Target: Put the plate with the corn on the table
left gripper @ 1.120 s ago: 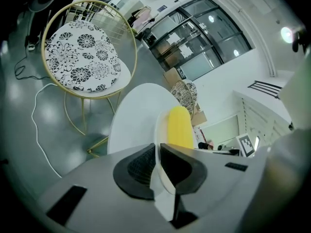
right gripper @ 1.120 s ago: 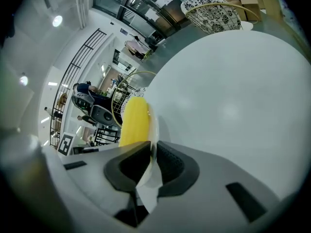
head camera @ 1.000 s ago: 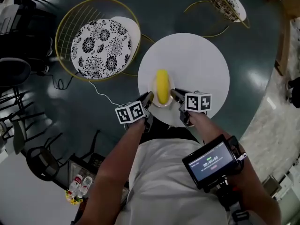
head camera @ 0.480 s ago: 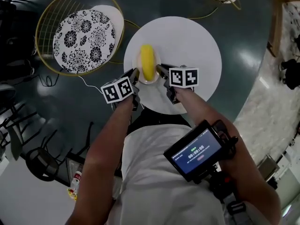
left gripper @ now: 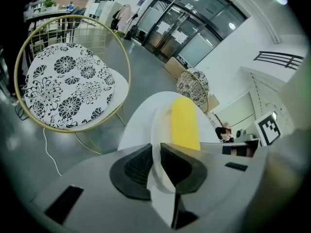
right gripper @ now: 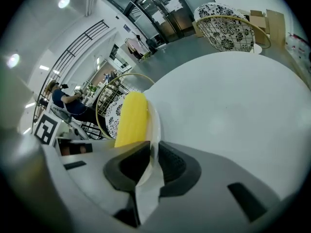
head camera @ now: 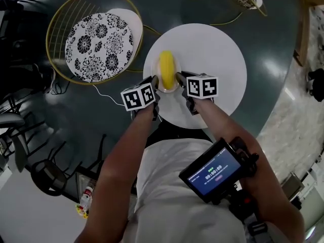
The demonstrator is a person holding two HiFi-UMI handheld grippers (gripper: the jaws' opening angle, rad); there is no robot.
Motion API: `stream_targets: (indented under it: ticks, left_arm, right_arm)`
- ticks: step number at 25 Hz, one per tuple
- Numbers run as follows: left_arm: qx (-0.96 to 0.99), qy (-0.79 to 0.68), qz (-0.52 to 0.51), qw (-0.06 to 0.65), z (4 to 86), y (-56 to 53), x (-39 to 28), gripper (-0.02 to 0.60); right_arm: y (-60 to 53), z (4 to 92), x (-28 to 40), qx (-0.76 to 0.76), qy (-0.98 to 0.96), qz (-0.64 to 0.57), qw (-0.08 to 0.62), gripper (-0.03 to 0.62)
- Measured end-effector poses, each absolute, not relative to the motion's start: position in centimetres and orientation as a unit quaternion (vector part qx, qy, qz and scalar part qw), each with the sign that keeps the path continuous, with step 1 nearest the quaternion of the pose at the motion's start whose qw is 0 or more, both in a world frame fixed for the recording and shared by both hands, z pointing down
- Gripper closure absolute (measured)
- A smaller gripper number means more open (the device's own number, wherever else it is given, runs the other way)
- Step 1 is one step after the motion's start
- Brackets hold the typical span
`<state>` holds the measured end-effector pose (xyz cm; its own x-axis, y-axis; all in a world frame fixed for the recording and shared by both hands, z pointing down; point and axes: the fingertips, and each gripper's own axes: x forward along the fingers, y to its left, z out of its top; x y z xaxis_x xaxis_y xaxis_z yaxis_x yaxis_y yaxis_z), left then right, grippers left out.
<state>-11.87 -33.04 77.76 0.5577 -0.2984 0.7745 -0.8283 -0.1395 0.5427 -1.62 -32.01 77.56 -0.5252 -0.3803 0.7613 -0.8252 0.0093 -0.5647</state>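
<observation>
Plate (head camera: 167, 89) with corn (head camera: 166, 69) is mid-frame over the white tabletop (head camera: 215, 54). Left gripper (head camera: 153, 81) and right gripper (head camera: 178, 78) jaws clamp its opposite rims.

Large open lobby or office hall, commercial rather than domestic. Tall glass doors (left gripper: 180, 28) and glazed frontage along one side. Polished grey floor (left gripper: 146, 67) reflects light, ceiling spotlights (right gripper: 64, 2) above, railed balcony (left gripper: 282, 59) higher up. Lounge-style furniture: round white table (head camera: 212, 49), gold wire chairs (left gripper: 68, 30) with black-and-white floral cushions (head camera: 98, 47). Cardboard boxes (right gripper: 267, 18) stand by a wall. A seated person (right gripper: 65, 98) is farther back.
</observation>
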Motion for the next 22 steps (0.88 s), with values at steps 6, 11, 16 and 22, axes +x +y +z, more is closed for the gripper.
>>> stream_targets:
  ticks: [6,11,16,22]
  left_arm:
    - [0.715,-0.394,0.277,0.506,78.0,-33.0,-11.7,0.543]
    - [0.724,-0.393,0.304,0.48,78.0,-33.1,-11.6,0.531]
    - [0.727,-0.389,0.287,0.487,77.8,-33.1,-11.6,0.526]
    - [0.734,-0.403,0.257,0.482,76.7,-33.3,-12.7,0.491]
  right_arm:
    - [-31.9,77.9,-1.8,0.446,-0.683,0.532,0.226,0.543]
    - [-32.1,78.0,-1.9,0.44,-0.702,0.484,0.281,0.529]
    - [-32.2,77.9,-1.9,0.445,-0.708,0.473,0.278,0.519]
    - [-32.4,77.0,-0.3,0.489,-0.697,0.47,0.231,0.517]
